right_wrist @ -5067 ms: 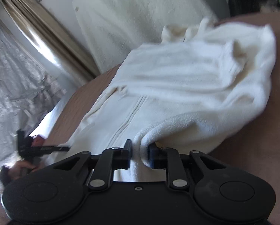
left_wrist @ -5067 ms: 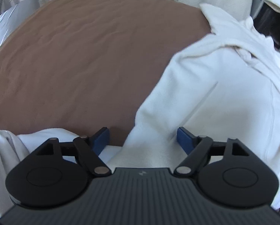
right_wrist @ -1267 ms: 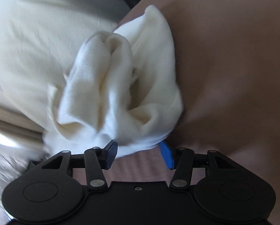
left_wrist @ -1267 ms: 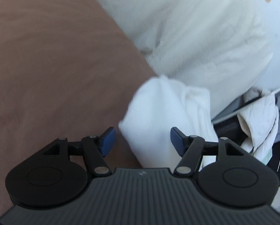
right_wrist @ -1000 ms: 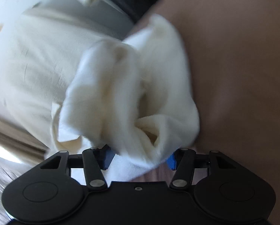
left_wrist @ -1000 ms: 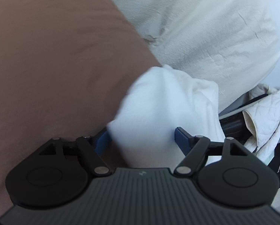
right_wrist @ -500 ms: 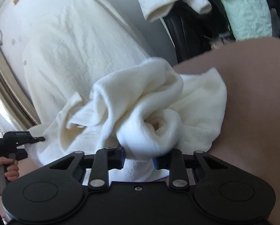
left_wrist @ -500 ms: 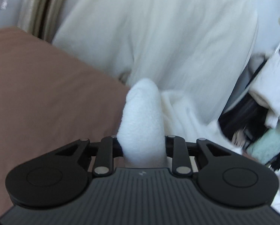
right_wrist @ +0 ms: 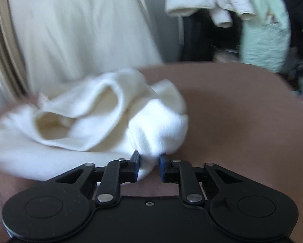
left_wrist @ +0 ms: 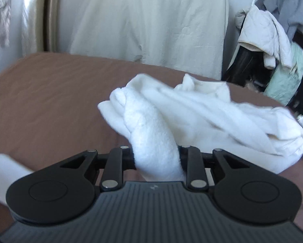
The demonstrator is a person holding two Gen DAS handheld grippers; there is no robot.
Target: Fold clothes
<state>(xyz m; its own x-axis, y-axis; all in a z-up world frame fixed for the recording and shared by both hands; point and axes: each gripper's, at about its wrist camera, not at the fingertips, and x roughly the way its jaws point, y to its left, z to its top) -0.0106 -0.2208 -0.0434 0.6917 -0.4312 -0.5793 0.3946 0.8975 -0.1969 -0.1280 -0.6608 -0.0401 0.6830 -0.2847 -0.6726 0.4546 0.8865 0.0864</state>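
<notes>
Left wrist view: the left gripper (left_wrist: 156,159) occupies the 6 o'clock sector of the frame. Its jaws are closed most of the way, clamped on a thick roll of the white fleece garment (left_wrist: 192,113) that passes between them. The fingers themselves are largely hidden by the fabric. From the grip point the garment extends toward 1 o'clock and 3 o'clock as a bunched, loosely gathered mass with several rounded folds. It rests on the brown bed cover (left_wrist: 50,93), which fills the 9 o'clock sector. A second patch of white fabric (left_wrist: 3,174) lies at 8 o'clock; its identity cannot be determined. At 12 o'clock, beyond the bed, a cream sheet (left_wrist: 147,20) hangs vertically. At 2 o'clock, a pile of hanging clothes (left_wrist: 273,40) is visible.

Right wrist view: the right gripper (right_wrist: 149,166) sits at 6 o'clock. Its jaws are nearly closed, with only a narrow gap, pinching a small wad of the same garment between the blue fingertips (right_wrist: 135,163). The garment spreads from the grip point toward 9 o'clock and 11 o'clock, with an open rounded fold facing the camera. Image blur obscures finer detail. The brown cover occupies the 3 o'clock sector. The cream sheet stands at 11 o'clock and the hanging clothes at 1 o'clock.
</notes>
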